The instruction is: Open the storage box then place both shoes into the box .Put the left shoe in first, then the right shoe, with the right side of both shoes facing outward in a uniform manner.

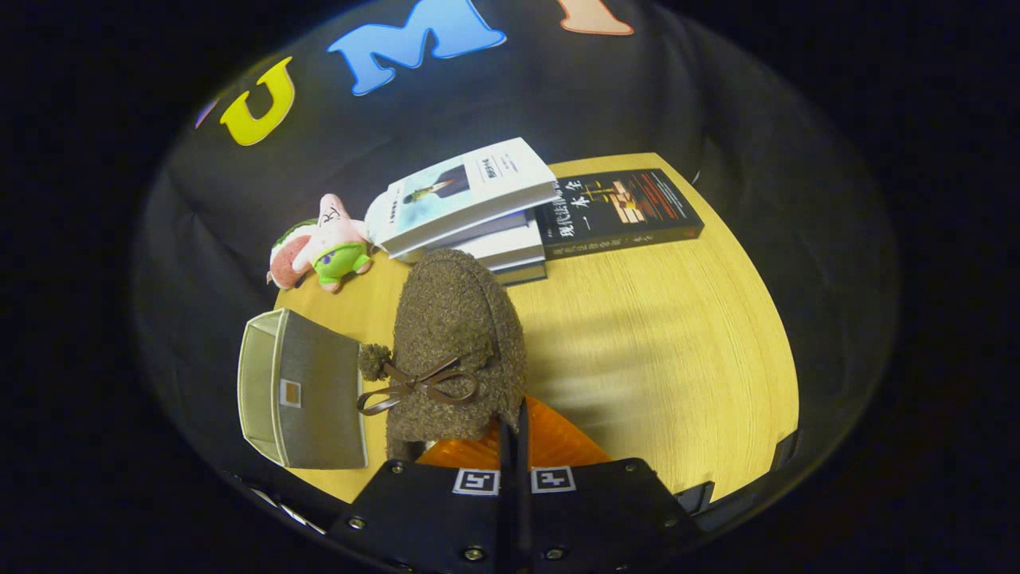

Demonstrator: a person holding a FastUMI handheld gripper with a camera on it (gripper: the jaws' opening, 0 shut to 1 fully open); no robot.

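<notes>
Fingers (516, 446) are pressed together on the rear edge of a fuzzy brown shoe (454, 343), held above the wooden table (677, 343). Grey storage box (299, 391) is seen just beside it, w/ stacked books (478, 207) beyond.

Shoe (454, 343) heel concealed behind the gripper (514, 446) fingers, apparently pinched shut on its collar. Storage box (299, 391) interior not visible. Lower books (510, 247) largely covered by the top book.
</notes>
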